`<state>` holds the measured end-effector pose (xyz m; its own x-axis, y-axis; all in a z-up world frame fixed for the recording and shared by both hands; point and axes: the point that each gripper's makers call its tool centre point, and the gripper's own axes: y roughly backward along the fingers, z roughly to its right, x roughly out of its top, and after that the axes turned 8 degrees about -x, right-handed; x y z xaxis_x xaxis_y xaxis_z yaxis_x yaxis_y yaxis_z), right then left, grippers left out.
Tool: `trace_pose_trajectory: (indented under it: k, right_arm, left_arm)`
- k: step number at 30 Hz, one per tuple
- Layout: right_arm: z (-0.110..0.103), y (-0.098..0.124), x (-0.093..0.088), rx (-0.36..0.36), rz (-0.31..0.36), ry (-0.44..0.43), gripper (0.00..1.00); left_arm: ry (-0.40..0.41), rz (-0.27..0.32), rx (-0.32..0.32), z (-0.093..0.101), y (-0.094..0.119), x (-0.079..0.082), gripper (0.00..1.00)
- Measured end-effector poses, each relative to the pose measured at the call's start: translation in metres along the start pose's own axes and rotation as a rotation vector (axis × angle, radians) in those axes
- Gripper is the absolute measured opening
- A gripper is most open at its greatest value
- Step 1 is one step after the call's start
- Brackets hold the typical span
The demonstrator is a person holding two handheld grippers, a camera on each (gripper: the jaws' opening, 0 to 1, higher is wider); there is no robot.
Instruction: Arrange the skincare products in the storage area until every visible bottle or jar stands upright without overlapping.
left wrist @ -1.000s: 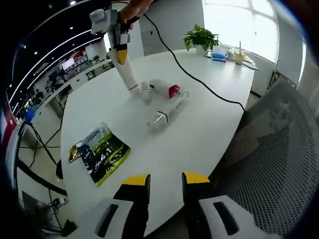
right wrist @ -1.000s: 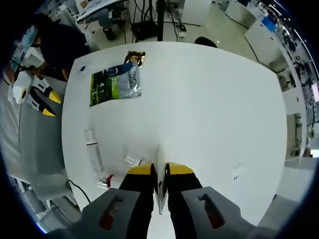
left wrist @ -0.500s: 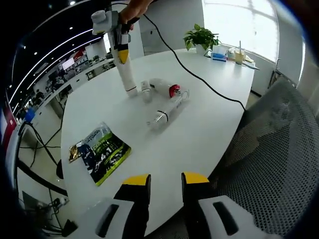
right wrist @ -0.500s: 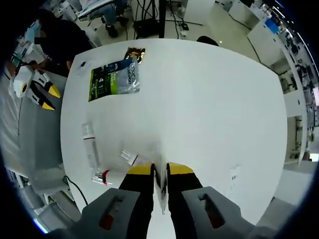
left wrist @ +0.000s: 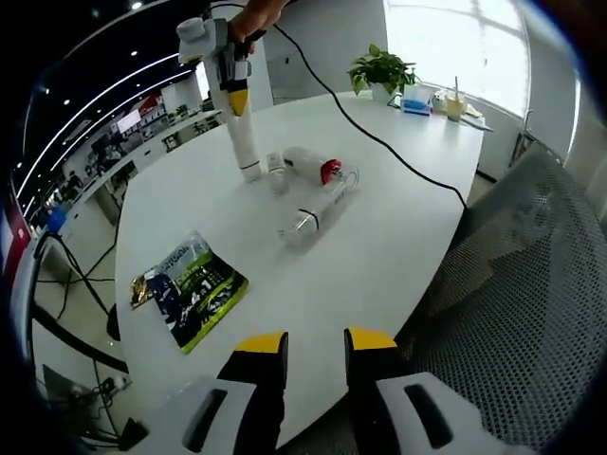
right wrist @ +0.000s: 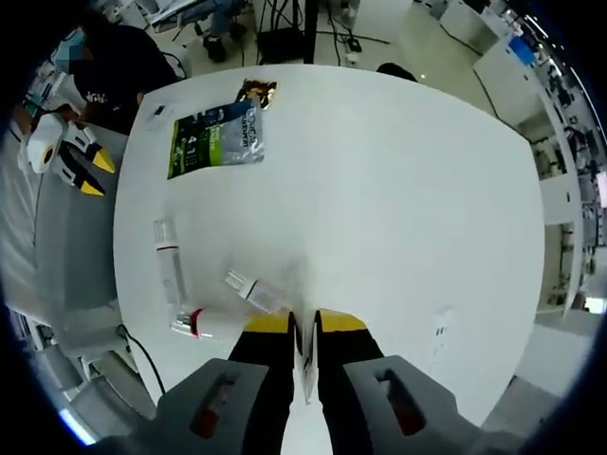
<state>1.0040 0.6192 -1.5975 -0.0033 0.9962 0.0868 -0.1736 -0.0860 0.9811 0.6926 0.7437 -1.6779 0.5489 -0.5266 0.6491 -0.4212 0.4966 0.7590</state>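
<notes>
The right tool (left wrist: 237,98) is shut tight on the top end of a white tube (left wrist: 246,142); the tube stands up with its cap end down on the white surface (left wrist: 398,218); in the right gripper view the tube shows as a thin white edge between the two yellow tips of the right tool (right wrist: 303,322)

The left tool (left wrist: 315,343) hangs over the near edge of the surface; its jaws are a little apart and it has nothing in it

Just beside the standing tube are three more things; a small clear bottle (left wrist: 277,172) is right next to it, and I cannot tell if it stands or lies; a white bottle with a red band (left wrist: 313,168) lies on its side; a long clear bottle (left wrist: 321,209) lies on its side too, close to the red one; a green packet (left wrist: 190,289) lies flat, well apart from them

I think the tube is light and a bit soft, so a hard squeeze could bend it; it is tall and thin and may tip when let go; the clear bottles look hard and smooth, so they could slip or roll; it looks best to hold each one across the middle of its body, then lift the top end up; three things are not yet set up
</notes>
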Motion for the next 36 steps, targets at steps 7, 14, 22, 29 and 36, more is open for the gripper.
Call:
trace_pose_trajectory:
  k: [7,14,22,29,36]
  right_arm:
    - [0.002,0.002,-0.003,0.003,-0.019,0.027,0.05]
    - [0.009,0.002,0.005,-0.017,-0.01,0.024,0.05]
    - [0.013,0.004,0.007,-0.024,-0.012,0.02,0.07]
    - [0.011,0.006,0.008,-0.015,0.015,0.032,0.07]
    - [0.012,0.008,0.008,-0.039,0.03,0.035,0.08]
  left_arm:
    - [0.001,-0.002,0.002,0.0,0.0,0.0,0.24]
    - [0.002,-0.003,0.002,0.0,0.0,-0.001,0.24]
    - [0.007,0.013,0.003,0.0,0.001,0.002,0.24]
    - [-0.01,0.011,0.008,-0.001,0.001,0.002,0.24]
    - [-0.012,0.013,0.01,-0.001,0.001,0.002,0.24]
